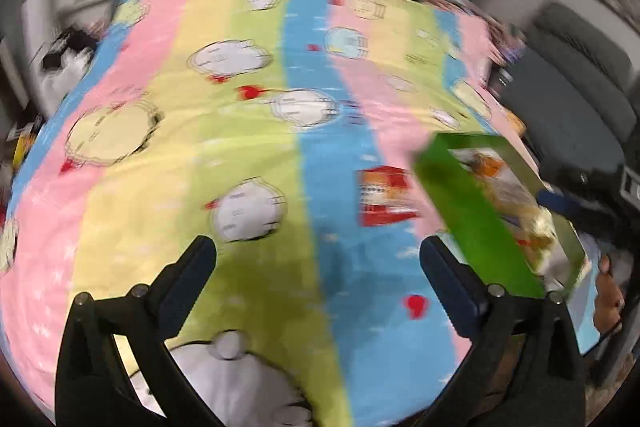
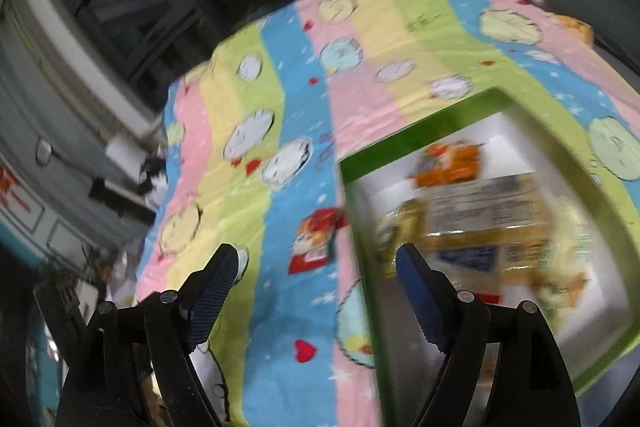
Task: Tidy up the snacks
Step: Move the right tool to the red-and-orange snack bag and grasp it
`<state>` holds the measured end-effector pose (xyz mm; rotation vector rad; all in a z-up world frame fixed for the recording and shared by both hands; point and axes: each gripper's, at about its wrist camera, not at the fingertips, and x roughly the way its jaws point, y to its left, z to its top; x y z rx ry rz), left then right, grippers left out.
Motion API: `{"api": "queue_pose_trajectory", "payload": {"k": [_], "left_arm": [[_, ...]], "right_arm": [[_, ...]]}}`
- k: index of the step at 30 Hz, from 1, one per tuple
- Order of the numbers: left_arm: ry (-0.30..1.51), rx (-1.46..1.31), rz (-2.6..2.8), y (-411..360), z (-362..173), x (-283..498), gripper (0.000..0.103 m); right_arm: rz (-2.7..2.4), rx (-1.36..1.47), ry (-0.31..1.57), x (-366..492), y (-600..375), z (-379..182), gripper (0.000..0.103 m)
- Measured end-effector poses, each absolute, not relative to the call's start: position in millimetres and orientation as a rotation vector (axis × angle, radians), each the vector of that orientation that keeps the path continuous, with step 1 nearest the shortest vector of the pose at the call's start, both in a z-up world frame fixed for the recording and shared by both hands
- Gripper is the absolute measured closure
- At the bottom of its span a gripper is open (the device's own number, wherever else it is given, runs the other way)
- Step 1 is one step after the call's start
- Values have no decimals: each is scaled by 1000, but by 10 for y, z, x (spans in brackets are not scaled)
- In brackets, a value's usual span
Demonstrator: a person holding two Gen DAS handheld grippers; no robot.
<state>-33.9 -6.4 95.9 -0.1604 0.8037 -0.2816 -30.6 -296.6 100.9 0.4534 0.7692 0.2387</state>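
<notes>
A red snack packet [image 1: 384, 195] lies flat on the striped cartoon blanket [image 1: 248, 155], just left of a green box [image 1: 472, 219]. The box is open on top and holds an orange packet [image 2: 448, 163] and yellowish packs [image 2: 480, 223]. My left gripper [image 1: 318, 251] hovers open over the blanket, short of the red packet, with nothing between its fingers. My right gripper [image 2: 316, 259] is also open and empty. Its right finger sits in front of the green box [image 2: 416, 129] at the left wall, and the red packet [image 2: 316, 239] lies on the blanket beyond its tips. Both views are blurred.
A white plush toy [image 1: 228, 379] lies on the blanket near my left gripper's base. A grey padded seat [image 1: 568, 99] stands past the blanket's right edge, with a person's hand [image 1: 608, 299] below it. Dark windows and clutter line the far and left sides.
</notes>
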Motion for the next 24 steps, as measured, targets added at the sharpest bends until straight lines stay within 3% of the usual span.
{"api": "queue_pose_trajectory", "payload": {"k": [5,14,24], "left_arm": [[895,-294,-205,404,599,-151,1],[895,-328,-167,556,605,-107,1],[908,-321,-178,545,598,-93,1]], "right_arm": [[180,381,860,30,-2367,814,22],[-121,-16,916,503,-1766,382,25],[-71,-5,994,634,-1677,203,26]]}}
